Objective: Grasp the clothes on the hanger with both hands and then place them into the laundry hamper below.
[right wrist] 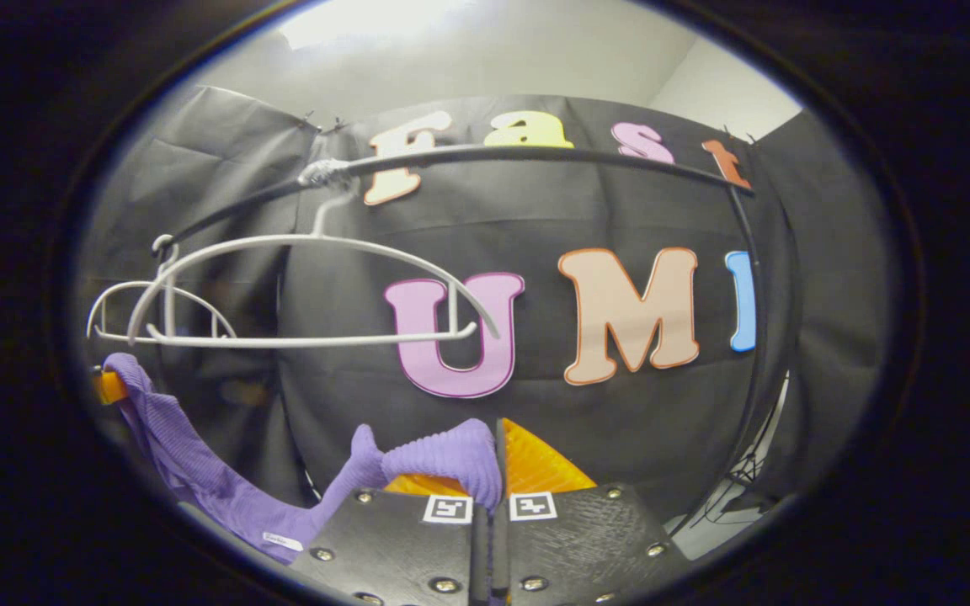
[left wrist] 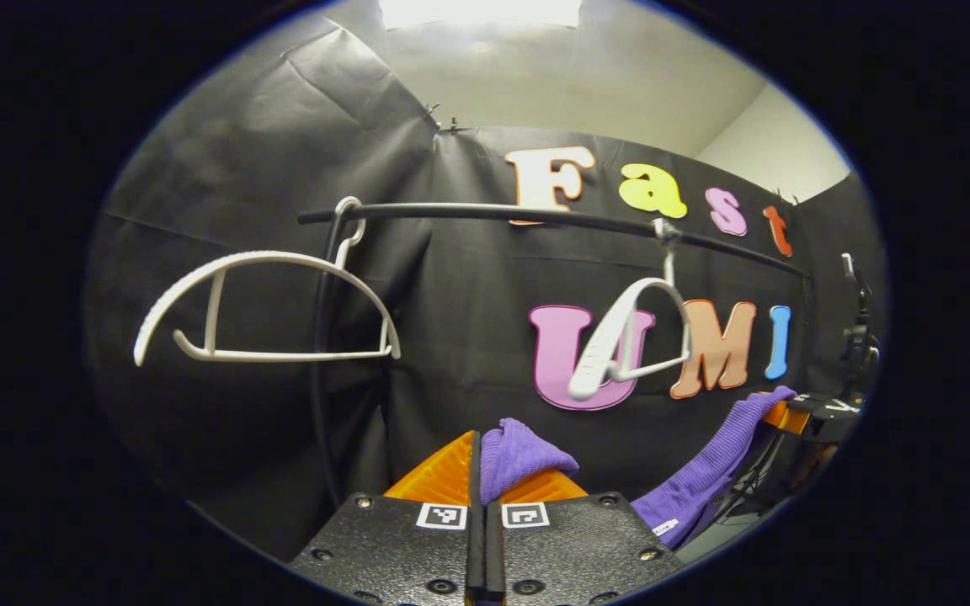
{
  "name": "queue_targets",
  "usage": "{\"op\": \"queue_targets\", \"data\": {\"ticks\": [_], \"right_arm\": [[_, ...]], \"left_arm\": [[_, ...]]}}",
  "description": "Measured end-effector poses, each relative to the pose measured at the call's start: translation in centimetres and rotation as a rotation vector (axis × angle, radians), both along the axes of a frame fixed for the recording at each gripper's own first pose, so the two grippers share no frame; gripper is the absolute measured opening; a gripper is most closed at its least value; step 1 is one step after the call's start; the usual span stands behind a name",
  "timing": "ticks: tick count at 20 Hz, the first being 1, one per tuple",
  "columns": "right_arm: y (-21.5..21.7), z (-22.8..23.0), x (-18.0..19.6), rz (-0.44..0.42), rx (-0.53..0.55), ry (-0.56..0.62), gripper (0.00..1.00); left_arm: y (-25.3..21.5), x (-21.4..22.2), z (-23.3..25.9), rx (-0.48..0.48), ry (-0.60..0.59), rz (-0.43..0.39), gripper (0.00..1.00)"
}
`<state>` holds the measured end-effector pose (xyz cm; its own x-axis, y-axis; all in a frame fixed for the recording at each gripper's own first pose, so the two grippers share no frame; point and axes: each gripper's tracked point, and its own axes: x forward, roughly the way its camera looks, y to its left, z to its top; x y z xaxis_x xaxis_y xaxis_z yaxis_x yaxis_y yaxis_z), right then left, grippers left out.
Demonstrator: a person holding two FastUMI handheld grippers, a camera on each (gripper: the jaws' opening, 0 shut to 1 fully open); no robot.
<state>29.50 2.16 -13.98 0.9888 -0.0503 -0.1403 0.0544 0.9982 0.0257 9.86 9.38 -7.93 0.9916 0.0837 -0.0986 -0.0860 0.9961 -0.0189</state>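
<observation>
Right gripper clamped on purple cloth below the rail

In the right gripper view, the right gripper (right wrist: 493, 471) sits at the bottom with its two fingers closed together, a fold of the purple garment (right wrist: 443, 459) pinched between them. The cloth bunches over the left finger, then sags down and leftward in a long ribbed band to the other gripper (right wrist: 110, 385) at the left edge, which carries its far end. A small white tag shows near the low point of the band. Above, a dark rail (right wrist: 535, 156) curves across the black cloth wall, with a white hanger (right wrist: 308, 290) hanging bare from it and a second white hanger (right wrist: 157, 316) farther left.
</observation>
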Motion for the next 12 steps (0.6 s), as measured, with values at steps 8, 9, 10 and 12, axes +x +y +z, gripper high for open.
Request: {"op": "queue_targets", "data": {"ticks": [8, 9, 10, 12], "right_arm": [[-0.1, 4.3, -6.8, 0.002, 0.042, -0.056, 0.03], [0.0, 4.9, -7.2, 0.004, 0.058, -0.072, 0.03], [0.1, 5.3, -7.6, 0.011, 0.070, -0.083, 0.03], [0.4, 5.9, -8.3, 0.016, 0.087, -0.094, 0.03]], "left_arm": [[-8.4, -2.1, 1.8, -0.021, -0.008, -0.179, 0.01], [-9.2, -2.0, 2.0, -0.034, -0.009, -0.191, 0.01], [-10.1, -1.9, 2.3, -0.043, -0.011, -0.204, 0.00], [-11.6, -1.4, 2.6, -0.061, -0.017, -0.219, 0.01]]}}
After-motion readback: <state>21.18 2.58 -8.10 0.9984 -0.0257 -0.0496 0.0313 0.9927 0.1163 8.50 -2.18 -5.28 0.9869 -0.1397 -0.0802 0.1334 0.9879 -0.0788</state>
